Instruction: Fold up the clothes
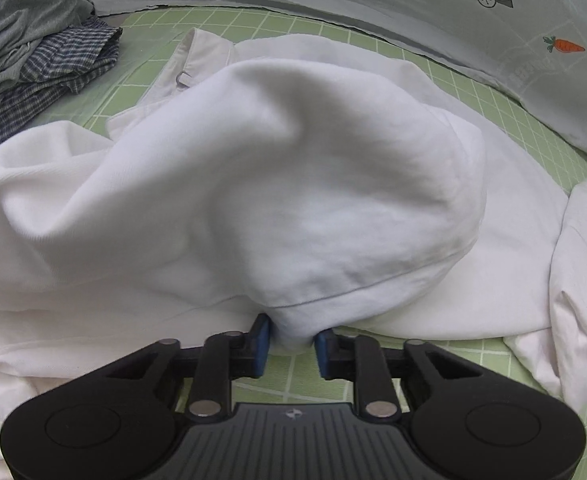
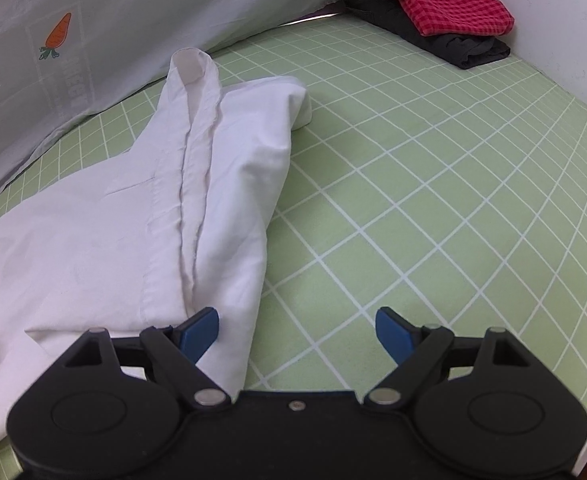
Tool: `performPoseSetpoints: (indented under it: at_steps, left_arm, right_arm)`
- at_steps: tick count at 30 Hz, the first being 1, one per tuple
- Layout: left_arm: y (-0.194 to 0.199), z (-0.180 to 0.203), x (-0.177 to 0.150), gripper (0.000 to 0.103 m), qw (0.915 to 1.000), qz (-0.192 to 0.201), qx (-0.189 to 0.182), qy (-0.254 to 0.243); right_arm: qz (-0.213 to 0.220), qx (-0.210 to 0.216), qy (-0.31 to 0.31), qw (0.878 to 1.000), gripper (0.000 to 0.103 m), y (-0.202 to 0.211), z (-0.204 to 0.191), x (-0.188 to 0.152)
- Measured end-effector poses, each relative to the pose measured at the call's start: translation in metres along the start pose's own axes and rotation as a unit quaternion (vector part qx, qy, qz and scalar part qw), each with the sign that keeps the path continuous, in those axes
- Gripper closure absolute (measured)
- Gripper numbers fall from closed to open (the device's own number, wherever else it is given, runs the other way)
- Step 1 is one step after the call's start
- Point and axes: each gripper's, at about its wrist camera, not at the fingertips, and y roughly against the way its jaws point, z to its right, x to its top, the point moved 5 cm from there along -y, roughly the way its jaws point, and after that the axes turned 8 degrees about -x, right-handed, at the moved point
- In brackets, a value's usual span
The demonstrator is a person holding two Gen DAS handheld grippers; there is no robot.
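Fingers point(image 1: 262, 336) of the left gripper point(image 1: 292, 340) were pinching a small bunch of the white garment point(image 1: 253, 200), close to a stitched hem, and the cloth rose from them in a big rounded hump. Around it the garment lay spread on the green grid mat point(image 1: 493, 92), its collar point(image 1: 197, 60) toward the far side.

The right gripper point(image 2: 297, 330) had its fingers point(image 2: 199, 330) spread wide and held nothing; one pad was over the edge of the white sleeve point(image 2: 229, 168), the other over bare mat. I could not tell whether the pad touched the cloth.

To do this fold well, I judged that the left hand should carry the pinched hem across low and evenly, so the hump flattens instead of dragging the lower layer. The right hand would do best to take the matching edge, so both corners travel together.

Further away lay a striped pile point(image 1: 53, 68) and a red checked cloth point(image 2: 433, 8) on dark clothes point(image 2: 465, 46).
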Motion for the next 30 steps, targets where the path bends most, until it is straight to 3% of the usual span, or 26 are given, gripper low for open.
performPoseSetpoints:
  at_steps: [6,10,13,17,20,24,30]
  left_arm:
    - [0.012,0.014,0.005,0.091,0.9995,0.015,-0.029,0.006]
    - [0.014,0.041,0.011,0.094,0.997,0.025,-0.073,0.005]
    - [0.016,0.08,0.012,0.098,0.99,0.026,-0.139,-0.001]
    - [0.023,0.138,0.011,0.099,0.9746,0.031,-0.221,-0.023]
    - [0.04,0.171,0.016,0.099,0.9672,0.06,-0.243,-0.04]
    - [0.073,0.145,0.031,0.099,0.9578,0.119,-0.262,0.012]
    - [0.143,0.031,0.038,0.099,0.9532,0.224,-0.185,0.085]
  right_arm:
    - [-0.005,0.004,-0.024,1.0,0.017,-0.004,0.016,-0.003]
    - [-0.015,0.002,-0.049,0.999,0.017,-0.01,0.034,-0.006]
    - [-0.018,0.004,-0.063,0.998,0.017,-0.013,0.047,-0.006]
    - [-0.01,0.006,-0.074,0.997,0.017,-0.013,0.066,0.001]
    - [-0.002,0.006,-0.083,0.997,0.017,-0.01,0.078,0.008]
    - [0.005,0.011,-0.086,0.996,0.017,-0.005,0.082,0.009]
    - [0.006,0.022,-0.083,0.996,0.017,0.004,0.077,0.003]
